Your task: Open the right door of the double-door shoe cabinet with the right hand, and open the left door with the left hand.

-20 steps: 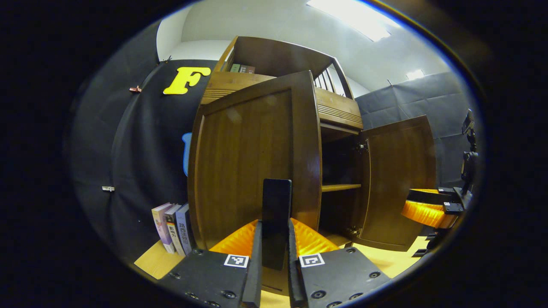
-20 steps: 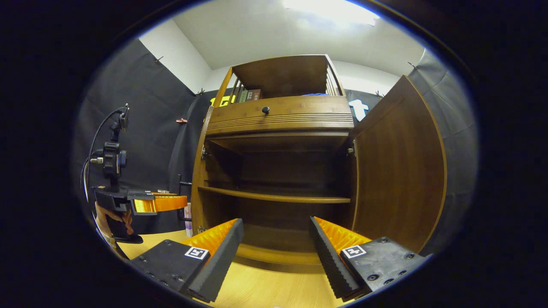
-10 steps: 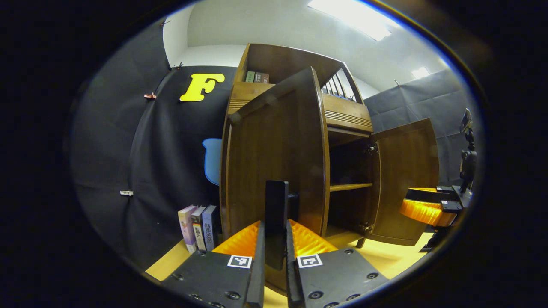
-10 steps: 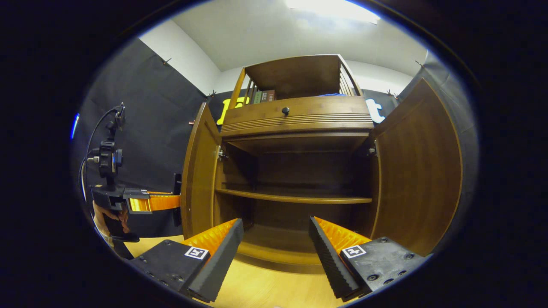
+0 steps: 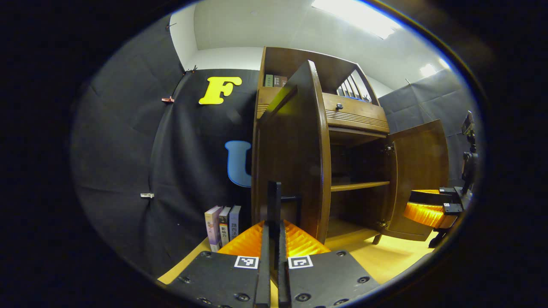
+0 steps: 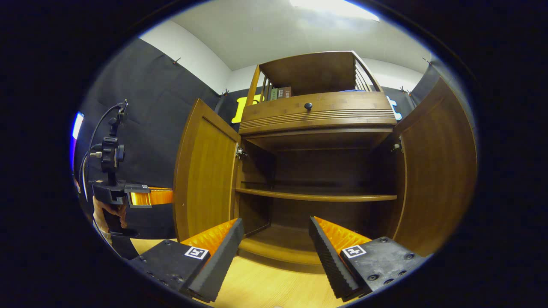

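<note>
Your left gripper [image 5: 271, 256] is clamped on the left door's [image 5: 291, 154] upright handle [image 5: 274, 201], dead ahead; your right gripper [image 6: 276, 248] gapes empty.

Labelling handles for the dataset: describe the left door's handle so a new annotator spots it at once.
Start at the brown wooden shoe cabinet with both doors swung open. On its left door, near the free edge and low down, a flat black bar handle stands upright, seen edge-on. It is the one pinched between the left claw pads; the drawer above carries a small round knob instead.

One cabinet [image 6: 317, 115], two doors [image 6: 205, 179] [image 6: 436, 171], three books [image 5: 223, 222].
</note>
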